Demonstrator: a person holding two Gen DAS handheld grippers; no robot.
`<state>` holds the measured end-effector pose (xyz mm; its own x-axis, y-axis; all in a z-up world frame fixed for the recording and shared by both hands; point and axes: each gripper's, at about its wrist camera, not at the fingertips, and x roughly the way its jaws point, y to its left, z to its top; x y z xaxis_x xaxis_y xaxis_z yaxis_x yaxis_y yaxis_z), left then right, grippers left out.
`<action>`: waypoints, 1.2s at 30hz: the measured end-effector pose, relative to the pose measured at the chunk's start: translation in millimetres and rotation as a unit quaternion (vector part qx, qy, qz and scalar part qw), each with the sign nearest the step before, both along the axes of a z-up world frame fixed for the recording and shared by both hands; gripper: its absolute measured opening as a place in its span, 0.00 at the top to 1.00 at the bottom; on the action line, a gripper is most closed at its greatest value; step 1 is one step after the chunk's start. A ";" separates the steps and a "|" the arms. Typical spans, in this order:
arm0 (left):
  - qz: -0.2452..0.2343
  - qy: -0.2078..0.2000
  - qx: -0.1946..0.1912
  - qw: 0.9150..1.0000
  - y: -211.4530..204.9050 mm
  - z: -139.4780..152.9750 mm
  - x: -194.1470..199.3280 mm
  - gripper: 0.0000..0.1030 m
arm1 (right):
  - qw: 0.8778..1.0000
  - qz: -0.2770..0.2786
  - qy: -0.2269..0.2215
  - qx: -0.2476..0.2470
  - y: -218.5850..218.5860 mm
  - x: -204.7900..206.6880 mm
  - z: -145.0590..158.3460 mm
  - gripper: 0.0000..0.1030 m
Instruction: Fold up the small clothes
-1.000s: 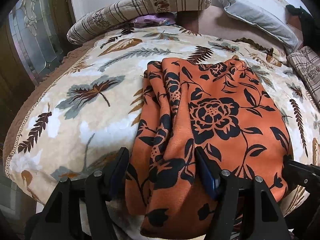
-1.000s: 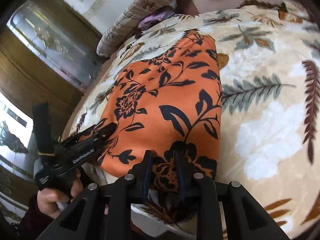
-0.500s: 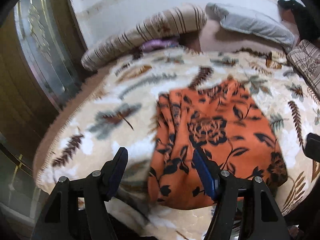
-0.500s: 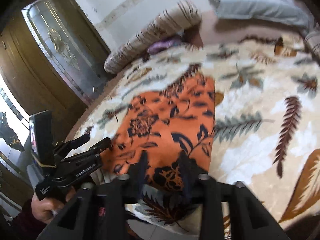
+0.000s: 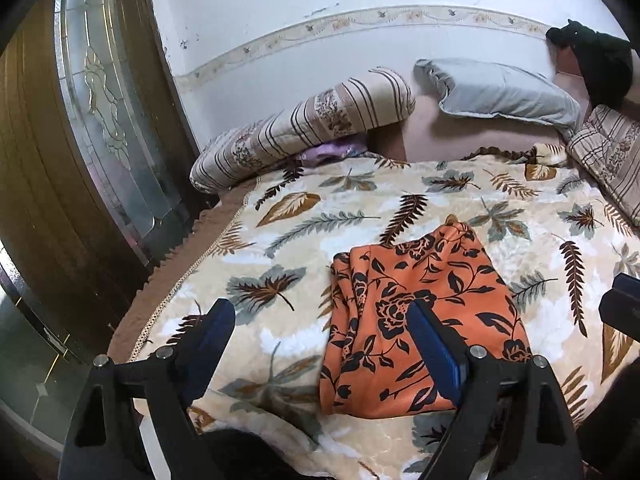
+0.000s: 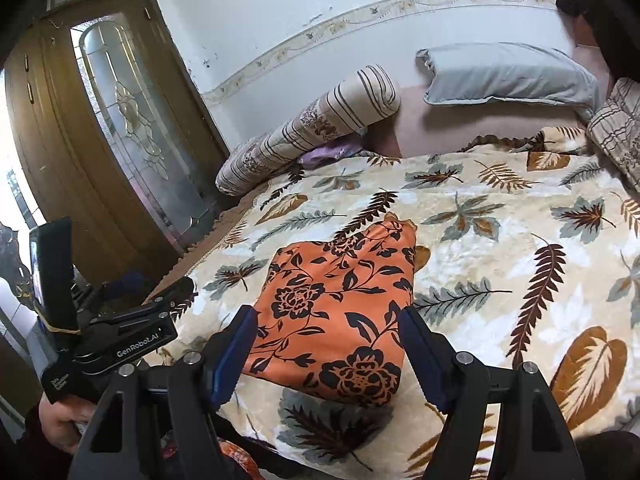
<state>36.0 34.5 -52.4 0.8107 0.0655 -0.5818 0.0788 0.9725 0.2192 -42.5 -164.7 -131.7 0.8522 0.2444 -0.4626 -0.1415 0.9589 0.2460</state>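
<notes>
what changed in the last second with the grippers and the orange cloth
Both grippers let go: the right gripper was shut on the orange cloth and now stands open; the left gripper was already open. Both pulled back and up. The cloth stays folded on the leaf-print blanket.

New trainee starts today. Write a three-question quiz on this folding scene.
1. True or false: both claws, left and right, are open and hold nothing.
2. What does the orange flowered cloth lie on? A) the floor B) the leaf-print blanket C) the grey pillow
3. Which side of the cloth looks bunched in the left wrist view?

Key: 1 true. 2 B. 3 The cloth's left edge, with rumpled pleats.
</notes>
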 end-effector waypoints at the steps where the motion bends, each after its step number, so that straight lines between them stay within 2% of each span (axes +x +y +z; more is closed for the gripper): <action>1: 0.001 -0.002 -0.002 1.000 0.3 2.2 -1.1 0.14 | 1.000 0.001 -0.004 0.001 0.2 -2.7 2.6 0.26; 3: 0.001 -0.005 -0.010 1.000 2.0 6.2 -2.5 0.14 | 1.000 0.002 -0.010 -0.003 1.4 -5.7 7.1 0.26; 5: 0.000 0.000 -0.017 1.000 3.8 4.1 -0.7 0.04 | 1.000 0.001 -0.002 -0.011 3.2 -1.9 4.9 0.26; 6: -0.001 0.010 -0.020 1.000 4.7 -0.3 3.4 0.04 | 1.000 0.001 0.009 -0.011 3.1 1.8 0.8 0.26; 10: 0.017 0.045 -0.010 0.999 9.2 -24.1 19.9 0.04 | 0.996 -0.001 0.075 0.042 -11.5 25.1 -30.4 0.26; 12: 0.029 0.060 -0.006 0.998 13.9 -35.5 26.9 0.04 | 0.995 -0.012 0.087 0.057 -18.1 30.9 -40.8 0.26; 17: 0.038 0.078 -0.023 0.996 29.4 -48.1 42.4 0.04 | 0.995 -0.016 0.079 0.051 -20.0 37.3 -38.8 0.26; 22: 0.039 0.119 -0.064 0.990 50.5 -65.7 62.2 0.04 | 0.994 -0.002 0.093 0.063 -17.8 50.2 -43.6 0.26; 24: 0.047 0.124 -0.063 0.989 57.2 -70.9 64.4 0.04 | 0.992 0.008 0.096 0.080 -16.4 54.4 -45.9 0.26; 28: 0.037 0.132 -0.081 0.987 64.9 -76.3 64.3 0.04 | 0.992 0.016 0.105 0.071 -9.3 66.6 -52.3 0.26; 33: -0.052 0.176 -0.160 0.970 65.8 -89.0 82.9 0.04 | 0.985 0.020 0.130 0.108 -33.0 99.1 -67.6 0.26; 36: -0.102 0.216 -0.208 0.948 59.7 -99.5 102.1 0.04 | 0.977 0.027 0.148 0.152 -55.2 119.3 -76.9 0.26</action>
<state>138.1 94.2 -151.8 0.4621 -0.3762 -0.8031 0.2705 0.9222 -0.2764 76.8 -219.9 -208.6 0.6742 0.4498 -0.5858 -0.0685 0.8278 0.5568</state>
